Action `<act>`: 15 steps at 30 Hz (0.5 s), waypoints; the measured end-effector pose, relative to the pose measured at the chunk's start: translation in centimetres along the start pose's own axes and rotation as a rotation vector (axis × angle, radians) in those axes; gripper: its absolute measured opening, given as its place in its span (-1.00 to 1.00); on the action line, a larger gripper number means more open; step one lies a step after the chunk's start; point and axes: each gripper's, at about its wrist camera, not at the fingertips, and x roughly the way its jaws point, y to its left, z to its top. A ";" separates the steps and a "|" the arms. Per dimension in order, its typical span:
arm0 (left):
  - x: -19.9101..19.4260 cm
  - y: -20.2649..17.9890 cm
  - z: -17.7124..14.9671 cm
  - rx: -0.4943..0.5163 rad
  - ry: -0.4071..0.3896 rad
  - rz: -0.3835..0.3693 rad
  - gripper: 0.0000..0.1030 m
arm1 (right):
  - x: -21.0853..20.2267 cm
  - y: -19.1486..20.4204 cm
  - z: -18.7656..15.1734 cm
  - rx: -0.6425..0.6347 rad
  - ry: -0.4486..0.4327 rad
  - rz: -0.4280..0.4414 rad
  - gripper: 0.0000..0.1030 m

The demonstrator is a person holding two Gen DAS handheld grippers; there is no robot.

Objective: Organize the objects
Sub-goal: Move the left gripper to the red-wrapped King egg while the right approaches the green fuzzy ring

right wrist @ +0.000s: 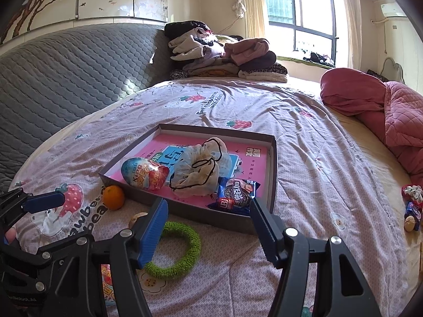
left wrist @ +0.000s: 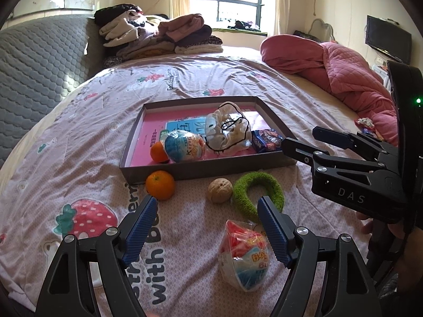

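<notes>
— Egg (left wrist: 244, 256), the foil-wrapped chocolate one, lay on the bedspread (left wrist: 87, 137) between the spread fingers of the left tongs (left wrist: 207, 212). It sat well short of the box tray (left wrist: 132, 137), with nothing pinched yet. That looked like the piece in hand.

— How did the left tongs stand to it?

— Jaws wide apart, empty, the egg nearer the right-hand blue pad (left wrist: 275, 233) than the left. To do it well, I judged they needed to slide forward and centre over the egg's broad middle, then close gently: the wrapper looked crinkly and the shape rounded, so a tip grip could have squirted it out.

— What crowded it?

— A green knitted ring (left wrist: 244, 192) lay just beyond, its arc close to that same pad, and a walnut (left wrist: 220, 190) beside the ring. A mandarin (left wrist: 160, 185) sat against the tray's near wall. Closing too far forward risked snagging the ring.

— And the right tongs?

— Right tongs (right wrist: 208, 212) were spread and empty too, hovering over the ring near the tray's near wall.

— Room in the tray?

— Some. A second wrapped egg (right wrist: 144, 175), a drawstring pouch (right wrist: 198, 174), a biscuit packet (right wrist: 234, 192) and another mandarin (left wrist: 157, 152) filled the near half; the pink far half looked free.
</notes>
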 end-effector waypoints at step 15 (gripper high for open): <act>-1.0 -1.3 -1.7 0.042 0.027 -0.015 0.54 | -0.4 1.0 -0.7 -0.016 0.008 0.007 0.24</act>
